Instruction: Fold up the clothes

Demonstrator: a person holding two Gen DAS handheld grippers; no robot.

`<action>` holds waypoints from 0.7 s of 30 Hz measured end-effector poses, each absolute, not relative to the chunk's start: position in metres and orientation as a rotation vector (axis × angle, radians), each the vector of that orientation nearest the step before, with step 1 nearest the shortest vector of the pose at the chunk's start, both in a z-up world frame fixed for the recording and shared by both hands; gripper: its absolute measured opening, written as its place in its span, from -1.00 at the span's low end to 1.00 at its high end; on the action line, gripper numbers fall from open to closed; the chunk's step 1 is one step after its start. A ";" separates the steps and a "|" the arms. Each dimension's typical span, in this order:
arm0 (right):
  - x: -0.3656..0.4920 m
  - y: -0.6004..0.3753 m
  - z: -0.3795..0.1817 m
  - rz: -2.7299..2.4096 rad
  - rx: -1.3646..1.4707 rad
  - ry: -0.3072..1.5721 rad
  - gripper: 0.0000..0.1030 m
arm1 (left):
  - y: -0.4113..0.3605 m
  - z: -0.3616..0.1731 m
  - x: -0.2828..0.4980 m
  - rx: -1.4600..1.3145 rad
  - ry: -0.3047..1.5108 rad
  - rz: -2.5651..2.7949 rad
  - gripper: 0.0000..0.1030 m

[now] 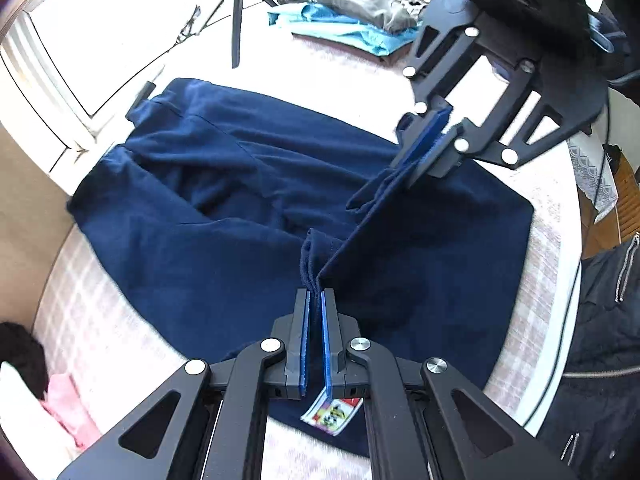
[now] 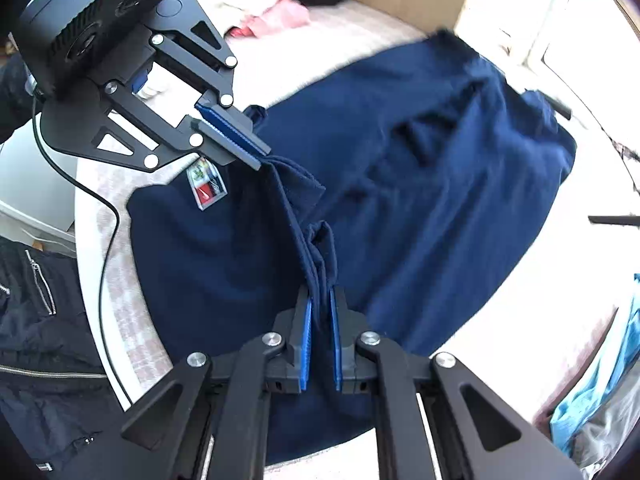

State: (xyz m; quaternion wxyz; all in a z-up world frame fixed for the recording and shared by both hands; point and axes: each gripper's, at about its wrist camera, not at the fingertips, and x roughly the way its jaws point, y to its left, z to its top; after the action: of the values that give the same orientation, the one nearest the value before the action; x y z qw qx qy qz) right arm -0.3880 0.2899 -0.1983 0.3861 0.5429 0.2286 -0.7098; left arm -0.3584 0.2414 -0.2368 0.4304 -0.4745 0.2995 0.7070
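Note:
A navy blue garment [image 1: 224, 184] lies spread on a pale checked bed [image 1: 92, 312]. My left gripper [image 1: 316, 294] is shut on a bunched edge of the garment and holds it lifted. My right gripper [image 1: 404, 172] shows at the upper right of the left wrist view, shut on the same edge farther along, so the fabric hangs taut between them. In the right wrist view the right gripper [image 2: 320, 292] pinches the navy garment [image 2: 420, 200], and the left gripper [image 2: 260, 160] shows at the upper left. A paper tag [image 2: 206, 190] hangs from the garment.
A folded pile of teal and grey clothes [image 1: 352, 20] lies at the bed's far edge beside a black tripod [image 1: 238, 20]. Pink and white clothes [image 1: 64, 412] lie at the other end. A black jacket with zips [image 1: 600, 340] is at the bedside.

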 end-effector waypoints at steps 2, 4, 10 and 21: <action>-0.384 0.288 -0.195 -1.811 1.364 0.601 -0.84 | 0.241 -0.239 -0.367 -1.193 0.759 1.775 -0.91; -0.388 0.286 -0.200 -1.807 1.379 0.605 -0.84 | 0.237 -0.243 -0.373 -1.229 0.743 1.785 -0.91; -0.410 0.280 -0.229 -1.779 1.487 0.590 -0.74 | 0.237 -0.253 -0.377 -1.316 0.705 1.808 -0.76; -0.410 0.355 -0.149 -2.016 1.423 0.158 -0.03 | 0.164 -0.220 -0.362 -1.333 0.633 1.912 -0.45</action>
State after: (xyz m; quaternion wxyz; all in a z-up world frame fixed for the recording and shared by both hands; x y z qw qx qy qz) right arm -0.4097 0.3549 -0.1494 0.3281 0.5436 0.0605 -0.7702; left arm -0.3621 0.1638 -0.2198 0.3553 -0.5160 0.2450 0.7400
